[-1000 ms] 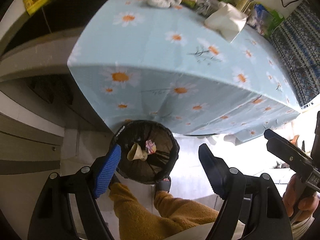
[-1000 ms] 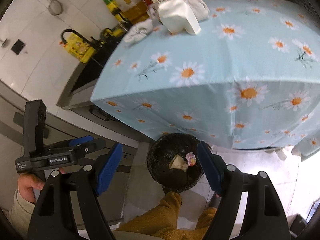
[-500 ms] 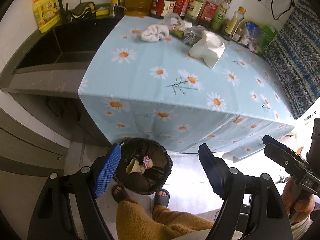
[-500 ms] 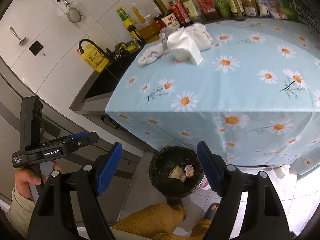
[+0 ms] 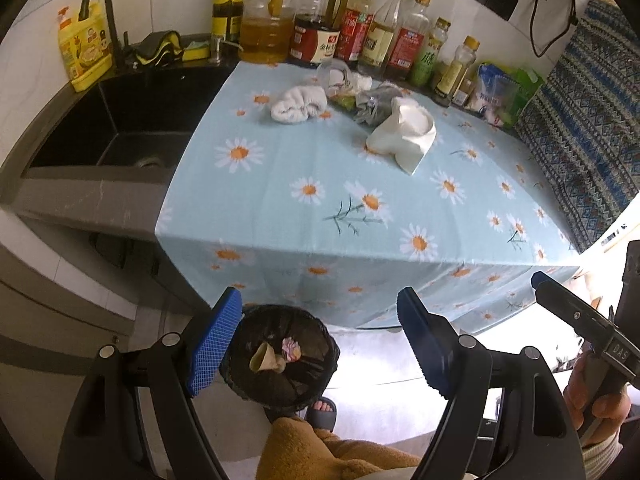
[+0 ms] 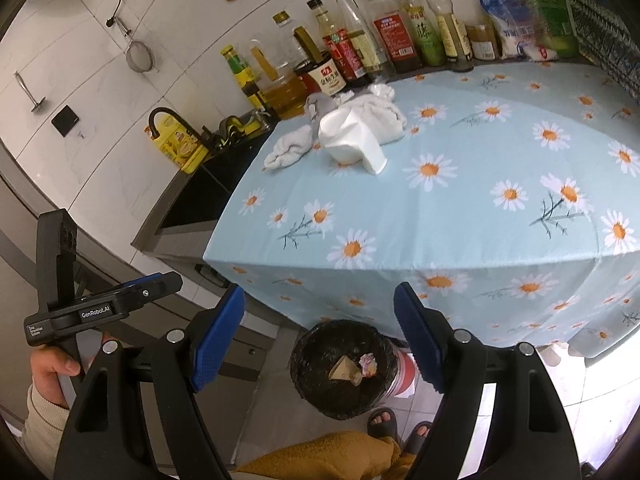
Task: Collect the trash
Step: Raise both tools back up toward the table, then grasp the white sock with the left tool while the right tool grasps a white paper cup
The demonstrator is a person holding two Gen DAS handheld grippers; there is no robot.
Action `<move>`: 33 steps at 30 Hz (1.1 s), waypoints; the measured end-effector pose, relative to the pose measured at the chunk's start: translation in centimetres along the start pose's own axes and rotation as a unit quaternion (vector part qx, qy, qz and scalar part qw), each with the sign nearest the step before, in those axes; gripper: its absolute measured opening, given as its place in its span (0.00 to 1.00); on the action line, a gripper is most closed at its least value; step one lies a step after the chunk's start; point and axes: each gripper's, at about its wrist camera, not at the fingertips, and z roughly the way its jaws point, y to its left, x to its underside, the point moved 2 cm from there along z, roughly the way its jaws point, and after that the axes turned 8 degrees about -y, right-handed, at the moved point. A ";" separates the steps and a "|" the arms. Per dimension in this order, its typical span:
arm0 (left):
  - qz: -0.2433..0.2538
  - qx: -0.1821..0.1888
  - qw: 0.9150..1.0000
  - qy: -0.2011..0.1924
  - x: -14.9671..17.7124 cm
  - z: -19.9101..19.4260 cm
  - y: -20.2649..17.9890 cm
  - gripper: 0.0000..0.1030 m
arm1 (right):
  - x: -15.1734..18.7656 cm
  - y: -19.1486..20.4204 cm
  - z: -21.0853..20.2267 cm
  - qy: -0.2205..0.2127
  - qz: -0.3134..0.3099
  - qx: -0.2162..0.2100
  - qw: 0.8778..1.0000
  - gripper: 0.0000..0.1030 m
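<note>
A black-lined trash bin (image 5: 280, 354) stands on the floor below the table's front edge, holding a brown paper scrap (image 5: 264, 358) and a pink wrapper (image 5: 291, 348); it also shows in the right wrist view (image 6: 340, 368). On the daisy tablecloth lie a crumpled white paper bag (image 5: 404, 136) (image 6: 352, 142), a white cloth wad (image 5: 298, 105) (image 6: 290, 148) and a grey crumpled wrapper (image 5: 374, 106). My left gripper (image 5: 320, 340) is open and empty, held above the bin. My right gripper (image 6: 318, 334) is open and empty, also short of the table.
A row of sauce and oil bottles (image 5: 352, 36) lines the back wall. A black sink (image 5: 120, 128) with a yellow detergent bottle (image 5: 84, 50) lies left of the table. Snack bags (image 5: 500, 94) sit at the back right. My sandalled feet (image 6: 396, 424) stand beside the bin.
Both grippers have risen and tilted up, so the whole tabletop and the bottles have come into view. The bin now sits lower in both views. Both stay open.
</note>
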 end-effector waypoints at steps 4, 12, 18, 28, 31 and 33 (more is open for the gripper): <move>-0.002 0.015 1.000 -0.005 -1.3 0.3 0.6 0.75 | -0.8 0.6 0.2 -0.009 -0.001 0.014 1.000 0.74; 0.005 0.043 0.999 -0.017 -4.0 0.5 2.3 0.75 | -2.4 2.7 1.0 -0.025 0.001 0.036 0.999 0.74; 0.012 0.063 0.998 -0.025 -5.6 1.0 3.8 0.75 | -3.0 4.3 1.6 -0.035 -0.004 0.056 0.998 0.75; 0.027 0.088 0.995 -0.025 -7.2 2.3 4.9 0.75 | -3.7 4.9 1.9 -0.053 -0.003 0.098 0.994 0.79; 0.027 0.090 0.995 -0.024 -7.7 2.8 5.1 0.75 | -4.1 4.5 2.2 -0.054 0.002 0.105 0.993 0.82; 0.028 0.089 0.995 -0.023 -8.3 3.4 5.2 0.75 | -4.4 4.3 2.4 -0.055 0.002 0.110 0.992 0.83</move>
